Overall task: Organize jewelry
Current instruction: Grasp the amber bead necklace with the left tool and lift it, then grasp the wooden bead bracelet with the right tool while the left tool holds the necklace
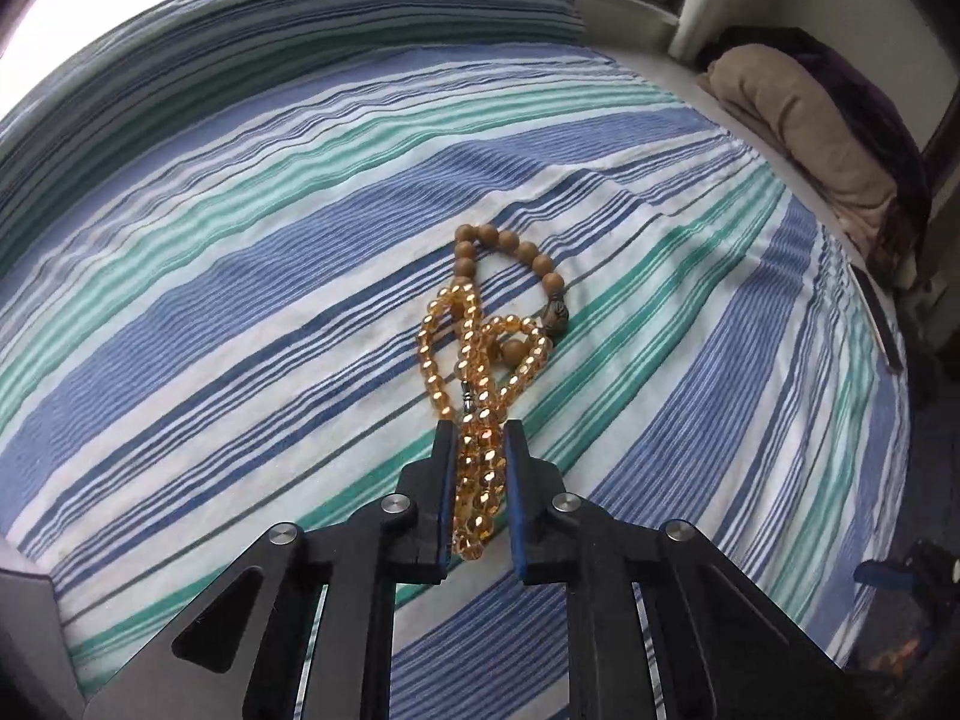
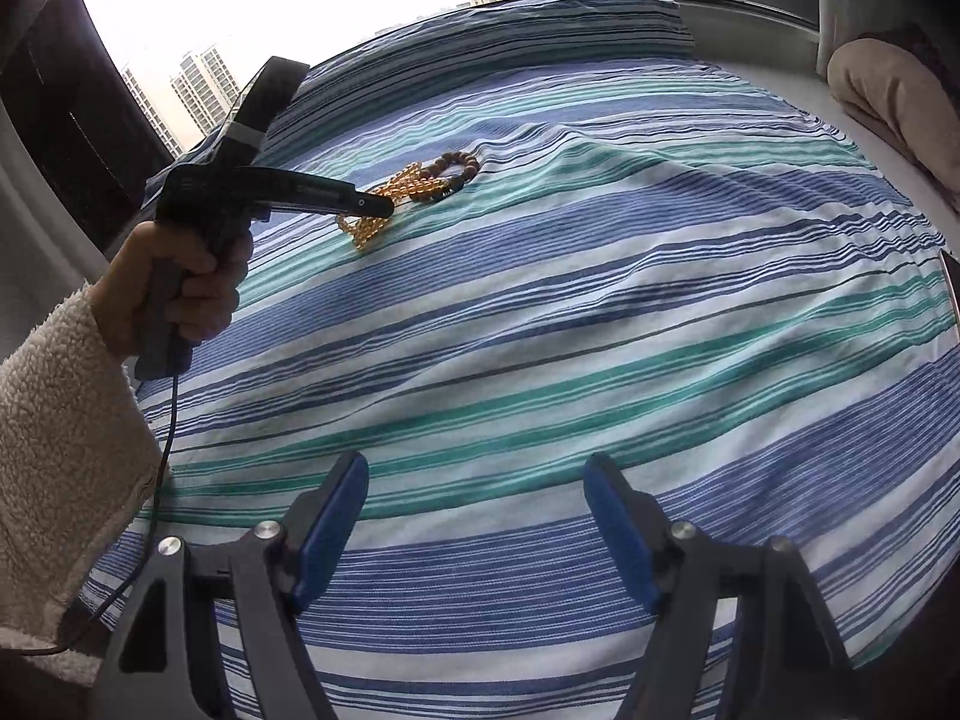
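Two strings of beads lie on the bed, one amber bead necklace and one brown wooden bead bracelet, with two hand-held grippers over them.

The glossy, faceted amber glass-like bead strand lies at six o'clock of the matt brown wooden-looking bead bracelet on smooth striped cotton-like bedsheet, while the fleecy cream sleeve looks rough.

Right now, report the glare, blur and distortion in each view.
Left wrist view: fisheye bends the striped bedsheet into arcs; window glare top left; faceted amber bead strand sharp. Right wrist view: sky blown out white, same curving stripes, brown wooden bead bracelet small but clear.
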`<state>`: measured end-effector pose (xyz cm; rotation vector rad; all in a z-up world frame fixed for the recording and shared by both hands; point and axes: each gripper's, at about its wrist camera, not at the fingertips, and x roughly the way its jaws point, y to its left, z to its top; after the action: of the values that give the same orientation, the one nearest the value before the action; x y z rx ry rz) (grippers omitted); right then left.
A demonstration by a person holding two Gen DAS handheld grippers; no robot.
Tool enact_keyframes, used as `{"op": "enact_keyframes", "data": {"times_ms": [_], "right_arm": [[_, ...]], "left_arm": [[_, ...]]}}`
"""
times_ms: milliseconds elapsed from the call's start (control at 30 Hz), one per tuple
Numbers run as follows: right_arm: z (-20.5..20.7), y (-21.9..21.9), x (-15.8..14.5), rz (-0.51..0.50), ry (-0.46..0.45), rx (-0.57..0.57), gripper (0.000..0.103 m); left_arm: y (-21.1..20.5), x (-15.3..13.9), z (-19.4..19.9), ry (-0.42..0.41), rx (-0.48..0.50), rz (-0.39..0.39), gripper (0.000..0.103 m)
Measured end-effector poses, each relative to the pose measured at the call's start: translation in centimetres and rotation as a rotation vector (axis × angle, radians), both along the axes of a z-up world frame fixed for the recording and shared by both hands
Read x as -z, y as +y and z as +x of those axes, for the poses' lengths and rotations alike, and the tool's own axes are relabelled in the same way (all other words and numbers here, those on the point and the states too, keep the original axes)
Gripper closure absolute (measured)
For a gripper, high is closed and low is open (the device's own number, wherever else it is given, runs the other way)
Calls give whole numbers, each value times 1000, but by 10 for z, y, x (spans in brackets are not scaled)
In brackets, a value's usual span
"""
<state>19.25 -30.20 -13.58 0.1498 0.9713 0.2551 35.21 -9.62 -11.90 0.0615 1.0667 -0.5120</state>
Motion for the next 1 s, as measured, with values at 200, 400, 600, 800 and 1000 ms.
{"op": "enact_keyframes", "data": {"times_ms": [200, 400, 600, 800, 1000], "right_arm": [[19, -2, -20, 35, -22, -65, 27], [134, 11, -51, 144, -3, -185, 31], [256, 77, -32, -54, 154, -347, 73], [253, 118, -6, -495, 87, -712, 73], [242, 123, 16, -630, 69, -885, 73]], "left_arm": [[59, -29, -61, 24, -153, -137, 91], [99, -36, -116, 44, -258, -125, 90], [130, -48, -154, 46, -335, -152, 92], [150, -56, -170, 29, -361, -186, 98], [160, -54, -177, 35, -362, -180, 97]]}}
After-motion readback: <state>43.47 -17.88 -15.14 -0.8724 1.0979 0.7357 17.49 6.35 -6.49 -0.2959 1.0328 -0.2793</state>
